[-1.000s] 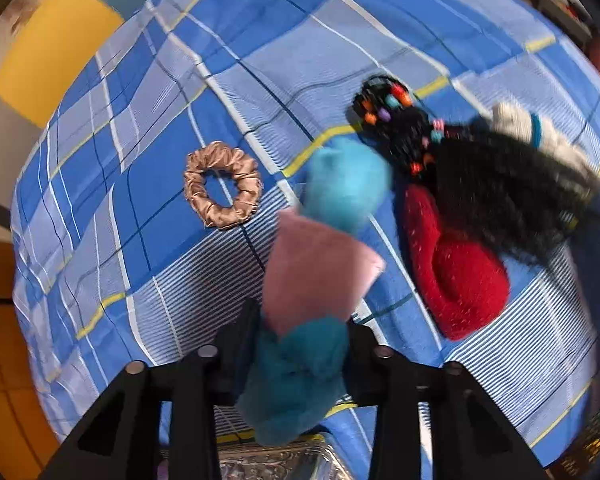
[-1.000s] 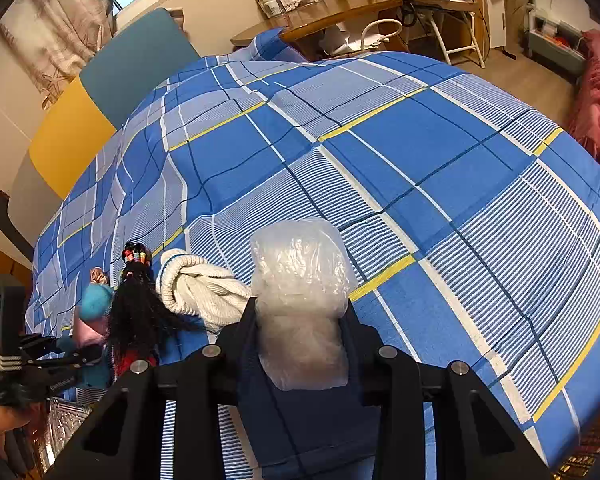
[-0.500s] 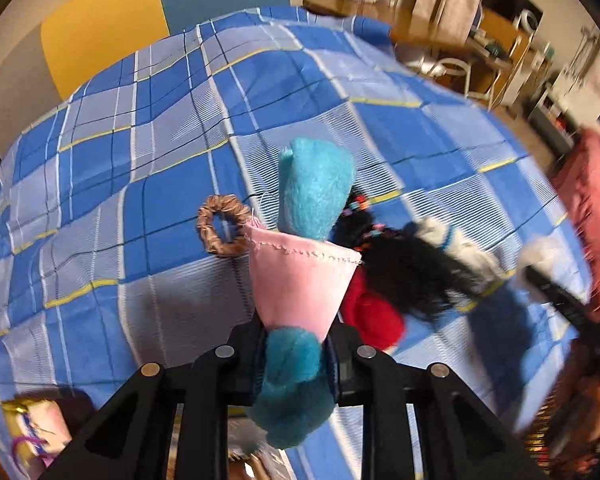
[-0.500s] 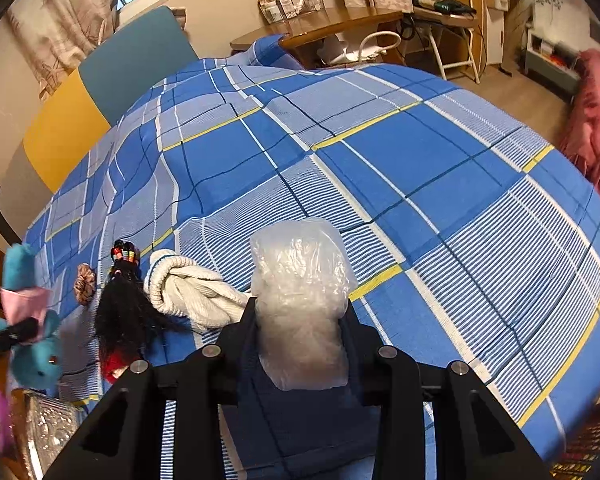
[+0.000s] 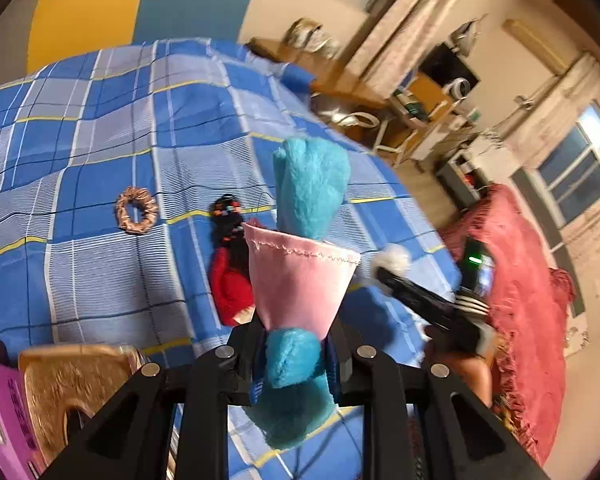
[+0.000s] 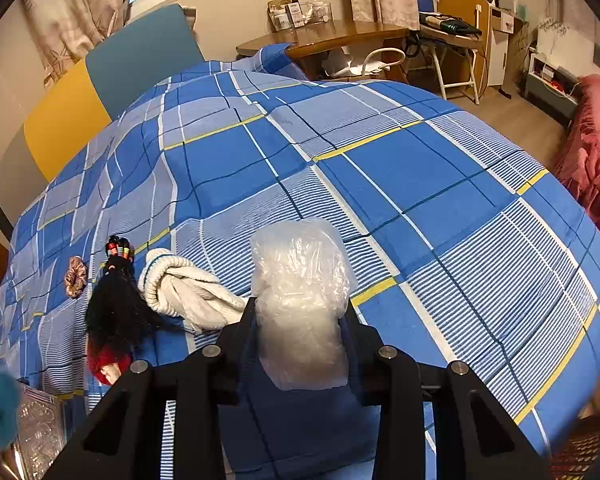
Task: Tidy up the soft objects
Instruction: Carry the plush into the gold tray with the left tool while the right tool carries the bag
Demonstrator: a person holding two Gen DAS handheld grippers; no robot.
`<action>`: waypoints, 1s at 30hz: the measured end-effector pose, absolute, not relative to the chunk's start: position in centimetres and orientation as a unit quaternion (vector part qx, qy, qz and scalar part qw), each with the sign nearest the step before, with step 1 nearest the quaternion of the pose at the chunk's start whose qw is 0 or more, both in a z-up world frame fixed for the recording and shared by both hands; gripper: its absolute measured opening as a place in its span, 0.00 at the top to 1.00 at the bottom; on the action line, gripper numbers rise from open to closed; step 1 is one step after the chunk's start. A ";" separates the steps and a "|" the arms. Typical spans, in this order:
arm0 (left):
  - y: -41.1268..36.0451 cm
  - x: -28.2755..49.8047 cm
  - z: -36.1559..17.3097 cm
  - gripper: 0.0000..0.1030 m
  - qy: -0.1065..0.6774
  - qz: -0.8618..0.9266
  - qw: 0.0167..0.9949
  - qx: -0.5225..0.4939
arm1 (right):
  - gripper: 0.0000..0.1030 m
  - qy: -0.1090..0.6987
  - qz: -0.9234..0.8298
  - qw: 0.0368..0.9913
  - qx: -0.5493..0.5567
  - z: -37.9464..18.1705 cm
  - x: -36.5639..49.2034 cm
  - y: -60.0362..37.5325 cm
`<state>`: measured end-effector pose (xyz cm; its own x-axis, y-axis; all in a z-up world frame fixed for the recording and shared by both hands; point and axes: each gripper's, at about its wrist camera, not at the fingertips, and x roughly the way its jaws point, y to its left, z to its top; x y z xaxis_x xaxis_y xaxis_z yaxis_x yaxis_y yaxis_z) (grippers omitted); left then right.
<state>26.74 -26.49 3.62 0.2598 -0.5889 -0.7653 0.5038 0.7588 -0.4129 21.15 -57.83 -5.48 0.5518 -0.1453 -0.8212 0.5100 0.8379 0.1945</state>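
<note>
Teal plush toy [image 5: 300, 344] in pink skirt pinched tight in my left gripper [image 5: 296, 356], jaws nearly closed, lifted off blue plaid bed [image 5: 100, 152]. Right gripper [image 6: 300, 332] clamped on clear plastic bag [image 6: 300, 280]. I'm mid-carry; next, I reckon, drop toy into gold box [image 5: 72, 376].

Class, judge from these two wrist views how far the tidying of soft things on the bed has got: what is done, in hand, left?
Done: nothing shows as stowed yet. In hand: the left gripper is shut on a blue plush toy with a pink skirt; the right gripper is shut on a clear plastic bag. Left on the checked bedspread: scrunchie, dark-haired doll, white knit.
</note>
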 end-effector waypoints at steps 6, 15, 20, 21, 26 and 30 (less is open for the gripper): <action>-23.4 23.9 6.9 0.78 0.468 -0.373 0.798 -0.065 | 0.63 0.435 -0.199 0.856 0.195 -5.4 21.0 -57.5; -15.5 22.5 10.8 0.77 0.405 -0.351 0.839 -0.096 | 0.63 0.432 -0.210 0.859 0.177 -5.2 20.6 -57.1; -8.9 21.7 10.8 0.77 0.391 -0.323 0.851 -0.140 | 0.64 0.418 -0.218 0.865 0.170 -4.6 20.2 -57.1; -7.5 21.6 10.6 0.77 0.390 -0.315 0.853 -0.146 | 0.64 0.412 -0.222 0.868 0.167 -4.3 20.1 -57.0; -0.5 21.4 8.6 0.77 0.406 -0.276 0.852 -0.180 | 0.64 0.372 -0.251 0.881 0.150 -2.8 19.1 -57.0; 4.6 21.0 6.3 0.76 0.423 -0.237 0.854 -0.191 | 0.64 0.333 -0.265 0.896 0.125 -1.2 18.3 -56.4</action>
